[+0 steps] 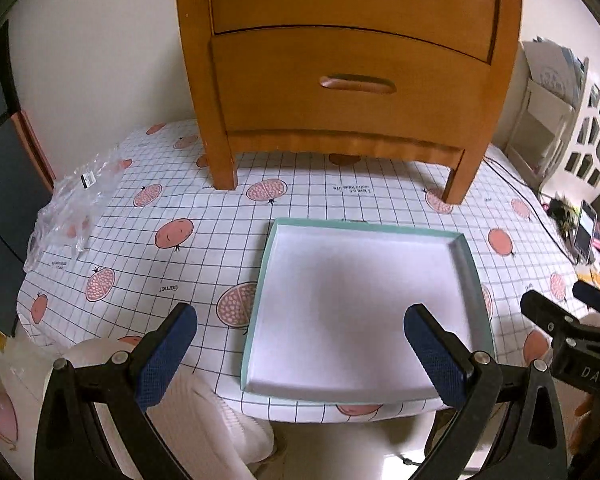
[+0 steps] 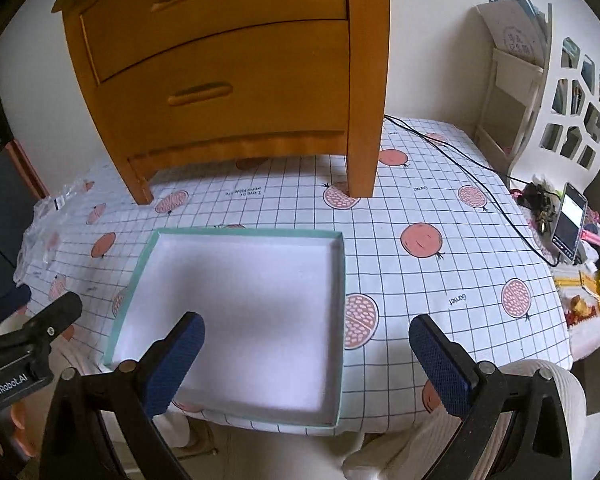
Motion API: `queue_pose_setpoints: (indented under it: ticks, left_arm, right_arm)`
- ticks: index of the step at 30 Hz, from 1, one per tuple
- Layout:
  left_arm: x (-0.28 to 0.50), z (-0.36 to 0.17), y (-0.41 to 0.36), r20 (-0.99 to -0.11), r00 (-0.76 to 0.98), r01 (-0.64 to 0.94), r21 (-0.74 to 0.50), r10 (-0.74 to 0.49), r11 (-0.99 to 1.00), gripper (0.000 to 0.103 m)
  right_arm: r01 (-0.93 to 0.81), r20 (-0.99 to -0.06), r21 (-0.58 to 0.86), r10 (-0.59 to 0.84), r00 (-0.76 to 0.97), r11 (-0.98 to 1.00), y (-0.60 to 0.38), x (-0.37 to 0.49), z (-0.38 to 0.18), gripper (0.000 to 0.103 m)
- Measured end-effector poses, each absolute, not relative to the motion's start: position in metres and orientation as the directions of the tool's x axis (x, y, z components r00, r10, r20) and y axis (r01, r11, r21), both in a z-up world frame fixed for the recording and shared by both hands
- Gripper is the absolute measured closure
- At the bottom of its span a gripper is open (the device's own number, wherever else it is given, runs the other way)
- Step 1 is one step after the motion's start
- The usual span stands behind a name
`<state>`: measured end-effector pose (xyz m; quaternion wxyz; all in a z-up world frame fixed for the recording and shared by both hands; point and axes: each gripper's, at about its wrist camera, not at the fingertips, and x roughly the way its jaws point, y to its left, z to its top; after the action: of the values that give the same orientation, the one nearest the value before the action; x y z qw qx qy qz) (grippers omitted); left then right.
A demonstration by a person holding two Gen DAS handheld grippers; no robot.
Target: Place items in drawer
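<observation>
A wooden nightstand with two drawers, both pushed in, stands at the back of the table. In front of it lies a shallow teal-rimmed box with a white inside, nothing in it. My left gripper is open above the table's near edge, its right finger over the box. My right gripper is open too, its left finger over the box. Each gripper shows at the edge of the other's view. Neither holds anything.
The table wears a checked cloth with pomegranate prints. Crumpled clear plastic lies at the left edge. A black cable, a phone and clutter sit at the right. A white chair stands beyond. A person's legs in white fabric are below.
</observation>
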<state>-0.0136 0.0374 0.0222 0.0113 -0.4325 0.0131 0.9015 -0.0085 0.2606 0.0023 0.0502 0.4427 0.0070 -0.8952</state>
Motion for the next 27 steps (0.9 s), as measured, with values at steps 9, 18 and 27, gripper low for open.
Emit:
queue_pose_setpoints:
  ticks: [9,18,27]
  left_arm:
    - [-0.007,0.021,0.035,-0.788,-0.615,-0.018,0.006,0.006,-1.0,0.0]
    - [-0.003,0.024,0.031,-0.788,-0.616,-0.01,0.008,0.0,-1.0,0.0]
    - [-0.002,0.027,0.033,-0.781,-0.624,-0.011,0.01,-0.001,-1.0,0.0]
  right_arm:
    - [0.1,-0.798,0.027,-0.081,-0.597,-0.995,0.26,0.003,-0.001,0.0]
    - [0.11,-0.787,0.027,-0.089,-0.611,-0.994,0.255,0.008,0.006,0.0]
    - [0.101,-0.779,0.035,-0.09,-0.62,-0.994,0.26,0.008,0.011,0.0]
